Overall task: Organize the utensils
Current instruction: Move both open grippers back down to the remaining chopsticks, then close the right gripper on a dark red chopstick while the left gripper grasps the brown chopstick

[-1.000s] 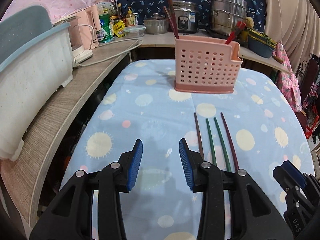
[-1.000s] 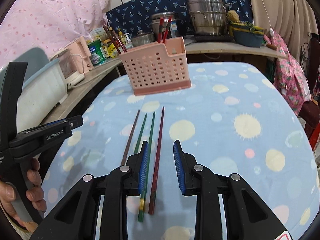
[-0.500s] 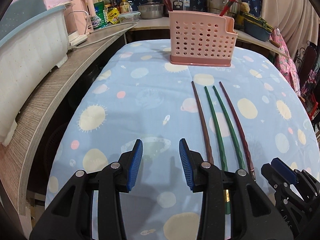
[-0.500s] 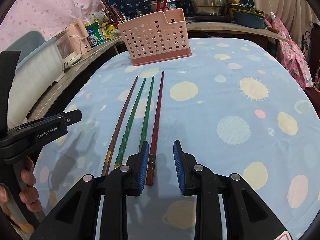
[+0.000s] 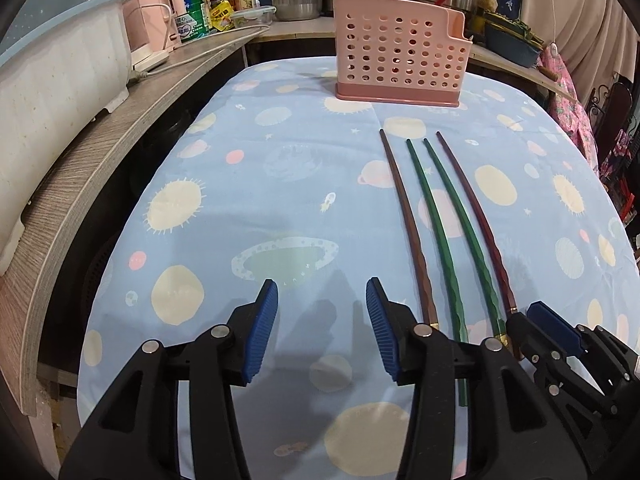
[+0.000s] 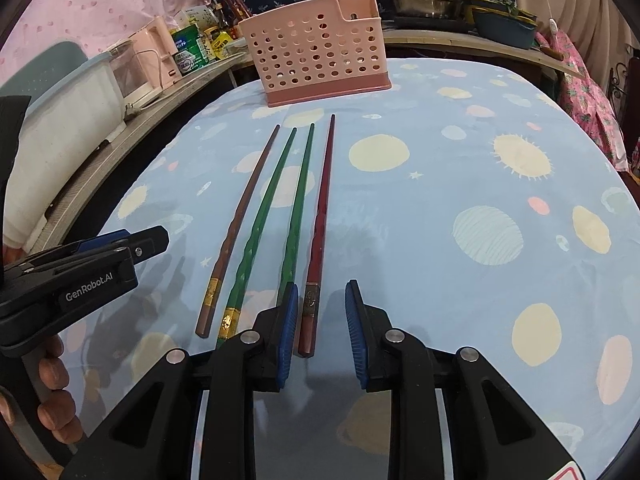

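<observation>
Scene: 4 chopsticks lie side by side on a planet-print cloth (image 6: 460,152), tips toward a pink holder (image 6: 320,52) well beyond them.
Chopsticks: from the left, 1 brown stick (image 6: 244,216), 2 green sticks (image 6: 266,216) (image 6: 298,208), 1 red stick (image 6: 322,208).
Right gripper (image 6: 322,322): jaws apart, holding nothing; the butt of the red stick lies between the pads, not touching either as far as can be judged.
Left gripper (image 5: 322,326): jaws apart and empty, hovering over bare cloth just left of the brown stick's butt.
Step in hand: judged to be the approach for a first pick, the red stick being the likely target.
Next move: calls for lowering the right gripper until the pads straddle the thin shaft, then closing squarely; a round stick may roll or pivot out.
Holder contents: a few red sticks rise behind its rim; whether they stand inside it or in a pot behind cannot be told.
Hidden: the butt ends of both green sticks are covered by the grippers; the holder's compartments are not visible.
</observation>
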A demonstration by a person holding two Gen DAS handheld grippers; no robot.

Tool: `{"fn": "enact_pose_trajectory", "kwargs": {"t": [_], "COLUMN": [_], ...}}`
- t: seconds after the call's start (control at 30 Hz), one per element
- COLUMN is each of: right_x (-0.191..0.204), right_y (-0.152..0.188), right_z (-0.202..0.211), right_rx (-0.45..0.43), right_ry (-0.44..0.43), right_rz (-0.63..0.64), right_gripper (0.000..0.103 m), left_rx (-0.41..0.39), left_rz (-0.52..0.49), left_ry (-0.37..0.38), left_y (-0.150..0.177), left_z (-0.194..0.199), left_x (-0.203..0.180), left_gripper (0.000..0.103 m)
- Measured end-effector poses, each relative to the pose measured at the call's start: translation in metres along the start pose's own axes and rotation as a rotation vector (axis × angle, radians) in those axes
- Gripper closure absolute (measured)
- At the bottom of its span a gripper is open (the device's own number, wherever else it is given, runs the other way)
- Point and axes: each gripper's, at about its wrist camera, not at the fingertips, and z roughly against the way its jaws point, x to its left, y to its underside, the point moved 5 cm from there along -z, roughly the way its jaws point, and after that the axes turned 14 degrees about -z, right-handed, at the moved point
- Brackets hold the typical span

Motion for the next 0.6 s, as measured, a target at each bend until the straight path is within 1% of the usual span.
{"fn": "enact_pose_trajectory", "kwargs": {"t": [0.1, 0.23, 0.33, 0.5, 0.53, 0.6], "right_x": [0.002, 0.003, 0.002, -0.006, -0.007, -0.012], "right_y": [0.001, 0.003, 0.003, 0.004, 0.004, 0.005], "right_z": [-0.001, -0.001, -0.001, 0.003, 0.004, 0.006], "right_rx": [-0.001, -0.003, -0.007, -0.011, -0.012, -0.016], "right_ry": [0.012, 0.026, 0.043, 0.044, 0.045, 0.046], "right_rz": [0.017, 0.028, 0.039, 0.023, 0.021, 0.01], "right_gripper": [0.083, 0.089, 0.095, 0.096, 0.096, 0.096], "left_rx": [0.004, 0.007, 0.011, 0.014, 0.015, 0.01], "left_rz": [0.0, -0.006, -0.008, -0.011, -0.011, -0.012], "left_ry": [0.005, 0.01, 0.016, 0.026, 0.029, 0.042], "left_y": [0.001, 0.003, 0.004, 0.006, 0.007, 0.007], "left_z": [-0.001, -0.001, -0.002, -0.002, -0.002, -0.001], "left_x": [-0.002, -0.005, -0.007, -0.011, -0.012, -0.015], "left_gripper": [0.059, 0.057, 0.056, 0.055, 0.054, 0.047]}}
